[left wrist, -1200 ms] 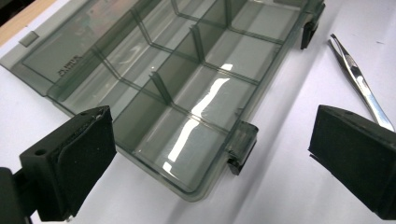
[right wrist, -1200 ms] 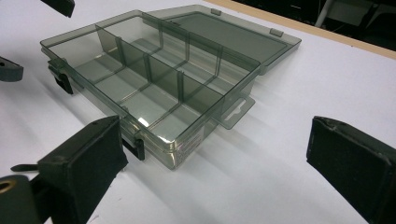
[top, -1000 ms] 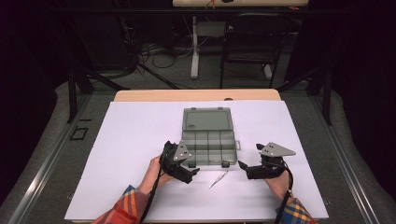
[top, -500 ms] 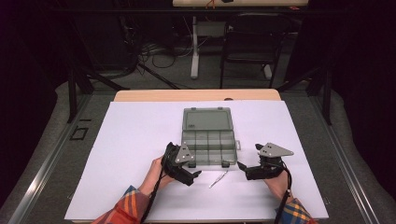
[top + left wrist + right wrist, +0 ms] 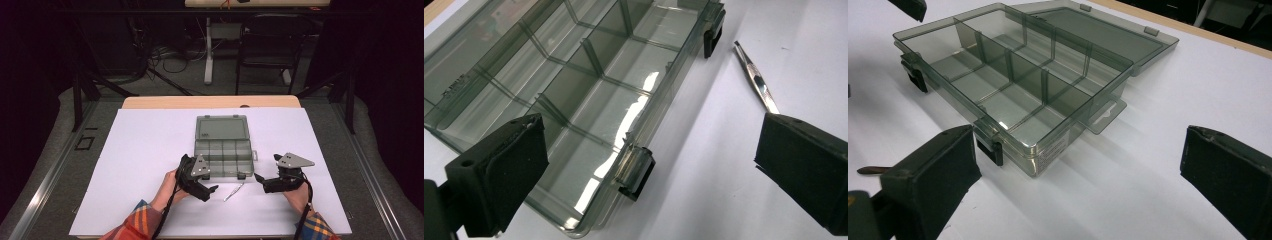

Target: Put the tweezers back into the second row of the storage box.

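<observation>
White desk (image 5: 150, 150) mid-frame carries my open box (image 5: 223, 150); tweezers (image 5: 233, 191) lie just below it. Left tool (image 5: 212, 189) and right tool (image 5: 259, 178) flank them, both gaping wide, holding nothing.

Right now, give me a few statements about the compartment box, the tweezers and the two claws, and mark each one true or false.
1. The compartment box is open, its lid lying flat behind it. True.
2. The tweezers lie inside one of the compartments. False: they lie on the white table cover, in front of the box.
3. The left claw is open and holds nothing. True.
4. The right claw is shut on the tweezers. False: its jaws stand wide apart and empty in the right gripper view.
5. The compartments hold screws. False: every compartment in view looks empty.
6. Two dark latches sit on the front wall of the box. True.
</observation>
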Motion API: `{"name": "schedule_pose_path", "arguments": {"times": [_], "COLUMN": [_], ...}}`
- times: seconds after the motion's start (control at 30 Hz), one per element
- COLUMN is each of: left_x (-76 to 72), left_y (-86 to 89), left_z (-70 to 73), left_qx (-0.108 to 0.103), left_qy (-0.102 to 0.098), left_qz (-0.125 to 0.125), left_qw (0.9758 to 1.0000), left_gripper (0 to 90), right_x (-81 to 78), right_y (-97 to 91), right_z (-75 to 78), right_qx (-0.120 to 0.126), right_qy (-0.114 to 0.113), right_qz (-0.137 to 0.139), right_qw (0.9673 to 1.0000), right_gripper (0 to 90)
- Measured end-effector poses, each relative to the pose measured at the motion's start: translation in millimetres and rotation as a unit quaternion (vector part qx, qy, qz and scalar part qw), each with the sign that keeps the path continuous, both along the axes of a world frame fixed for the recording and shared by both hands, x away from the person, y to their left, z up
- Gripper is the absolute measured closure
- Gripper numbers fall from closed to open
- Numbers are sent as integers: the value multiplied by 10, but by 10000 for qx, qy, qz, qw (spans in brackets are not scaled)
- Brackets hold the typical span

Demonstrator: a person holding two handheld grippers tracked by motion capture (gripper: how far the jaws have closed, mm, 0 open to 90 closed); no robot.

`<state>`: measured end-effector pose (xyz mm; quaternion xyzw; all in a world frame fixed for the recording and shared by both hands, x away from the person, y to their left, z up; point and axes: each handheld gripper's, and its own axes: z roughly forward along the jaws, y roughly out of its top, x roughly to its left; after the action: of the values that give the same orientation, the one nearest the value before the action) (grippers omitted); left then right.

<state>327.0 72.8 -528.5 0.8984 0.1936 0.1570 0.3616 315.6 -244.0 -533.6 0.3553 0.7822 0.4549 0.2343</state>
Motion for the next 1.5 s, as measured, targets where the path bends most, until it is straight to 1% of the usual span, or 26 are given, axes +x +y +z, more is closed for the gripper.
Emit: {"name": "schedule_pose_path", "arguments": {"times": [0.1,0.13,0.23,0.3,0.5,0.8,0.97,1.03,1.13,1.2,1.3,1.5], "left_x": [-19,-21,-33,-45,-63,-83,-96,-102,-122,-131,-140,-156], "left_y": [-34,-47,-87,-130,-235,-345,-418,-455,-517,-552,-606,-686], "left_z": [12,19,29,44,78,61,27,15,13,19,24,-26], "left_qx": [-6,22,43,31,-5,95,158,167,192,157,193,318], "left_qy": [24,45,79,118,136,206,243,270,268,303,301,329], "left_qz": [5,-22,0,-14,-84,-82,-181,-226,-268,-394,-484,-453], "left_qw": [10000,10000,10000,9999,9999,9997,9994,9992,9991,9986,9982,9979], "left_gripper": [0,0,0,1,2,2,1,2,2,1,0,3], "right_x": [0,0,0,-2,4,-10,-12,-10,-5,-6,-11,-13], "right_y": [-2,-2,1,3,-2,3,-13,-21,-26,-26,-28,-32], "right_z": [3,4,6,7,0,-11,-10,-7,-12,-12,-7,-3], "right_qx": [16,14,2,-30,-16,-20,50,44,51,47,69,87], "right_qy": [9,14,5,3,18,32,43,27,68,72,38,52], "right_qz": [-11,-8,4,-12,-36,2,6,10,-4,-1,-9,-10], "right_qw": [10000,10000,10000,10000,10000,10000,10000,10000,10000,10000,10000,9999], "right_gripper": [8,8,8,9,11,13,13,13,13,13,13,14]}}
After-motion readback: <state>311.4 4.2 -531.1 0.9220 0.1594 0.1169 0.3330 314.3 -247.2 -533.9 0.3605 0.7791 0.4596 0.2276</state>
